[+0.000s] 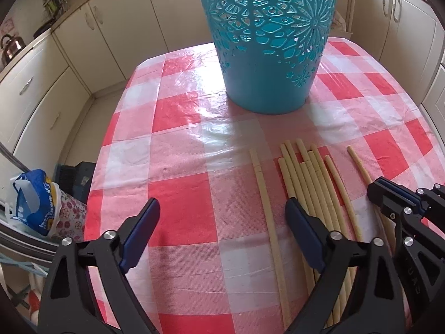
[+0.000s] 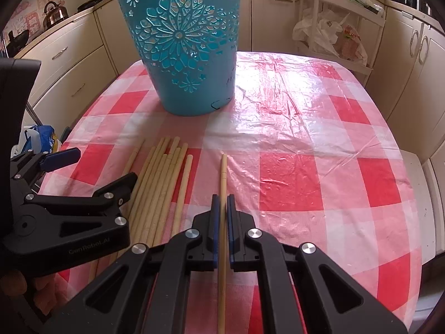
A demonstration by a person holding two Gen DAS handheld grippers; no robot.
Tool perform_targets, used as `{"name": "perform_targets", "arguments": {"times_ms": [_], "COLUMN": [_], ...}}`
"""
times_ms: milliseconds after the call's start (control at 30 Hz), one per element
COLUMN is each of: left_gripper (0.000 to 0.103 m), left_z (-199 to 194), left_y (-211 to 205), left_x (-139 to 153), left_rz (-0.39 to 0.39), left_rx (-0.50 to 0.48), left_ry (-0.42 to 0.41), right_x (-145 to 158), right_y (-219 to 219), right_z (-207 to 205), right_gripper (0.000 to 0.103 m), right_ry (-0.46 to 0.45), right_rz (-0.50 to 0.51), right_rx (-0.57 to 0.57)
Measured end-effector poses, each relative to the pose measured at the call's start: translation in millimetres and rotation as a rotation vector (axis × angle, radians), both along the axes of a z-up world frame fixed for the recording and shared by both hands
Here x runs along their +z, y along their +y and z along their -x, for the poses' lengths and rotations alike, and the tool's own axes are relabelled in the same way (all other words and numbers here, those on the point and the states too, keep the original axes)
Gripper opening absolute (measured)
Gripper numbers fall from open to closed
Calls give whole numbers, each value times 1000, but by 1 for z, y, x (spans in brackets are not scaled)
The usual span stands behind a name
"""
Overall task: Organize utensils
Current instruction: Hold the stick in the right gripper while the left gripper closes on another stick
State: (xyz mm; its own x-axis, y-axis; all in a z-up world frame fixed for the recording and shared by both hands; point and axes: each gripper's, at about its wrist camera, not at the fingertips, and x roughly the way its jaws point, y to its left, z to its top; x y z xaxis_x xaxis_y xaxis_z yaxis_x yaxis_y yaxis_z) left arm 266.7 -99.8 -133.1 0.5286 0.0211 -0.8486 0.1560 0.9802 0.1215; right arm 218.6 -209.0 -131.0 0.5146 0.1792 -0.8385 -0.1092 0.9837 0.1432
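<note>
A checked cloth (image 2: 306,172) covers the kitchen surface where pale chopsticks wait to be sorted into a teal bucket (image 2: 189,55), which stands upright at the far side, its cut-out flower wall facing the cameras. The right gripper (image 2: 221,217) has its blue fingers (image 2: 214,222) drawn in narrow on one chopstick (image 2: 222,178), gripping it partway along its length, so that the far tip points toward the bucket and the near end runs back beneath the tool. That stick lies apart from the others, just right of the bundle (image 2: 164,183), which probably made it the easiest to pinch cleanly without disturbing its neighbours. The bundle lies roughly parallel on the cloth, tips toward the bucket, with one loose stick (image 1: 267,208) on its left edge. The left gripper (image 1: 222,222) hovers with its fingers (image 1: 144,222) spread wide; the loose stick lies on the cloth between them, and neither pad touches it. The wide spread reads as an approach to take that stick next. No stick can be seen inside the bucket from either view; its rim is cut off above. The likely next demand is a lift and a carry to the bucket's mouth, keeping the gripped stick from swinging.
</note>
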Motion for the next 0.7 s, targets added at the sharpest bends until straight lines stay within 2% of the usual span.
{"name": "perform_targets", "arguments": {"times_ms": [67,133,200,233,267,333,367,467,633,667,700], "left_gripper": [74,64,59,51,48,30,26,22,23,21,11], "left_z": [-2,-4,-7,-7,-8,-10,-11,-15,-14,-12,-11], "left_y": [0,4,4,4,4,5,7,10,3,1,0], "left_x": [1,1,2,2,3,5,6,7,5,5,5], "left_rz": [24,77,86,91,95,103,120,143,94,79,86], "left_rx": [-21,-50,-64,-79,-99,-115,-124,-129,-149,-159,-172], "left_ry": [9,28,41,42,40,50,55,81,87,77,75], "right_x": [0,0,0,0,0,0,0,-1,-1,-1,0], "right_y": [-1,-2,-2,-2,-2,-4,-6,-12,-15,-13,-10], "right_z": [-1,-2,-1,-1,-1,-1,-1,-2,-5,-4,-3], "right_gripper": [6,6,6,6,6,6,6,6,6,6,6], "right_ry": [4,8,6,5,5,10,12,26,39,34,27], "right_rz": [-5,-10,-10,-7,-9,-38,-57,-83,-92,-75,-52], "right_rx": [5,11,15,18,21,23,20,16,28,36,45]}}
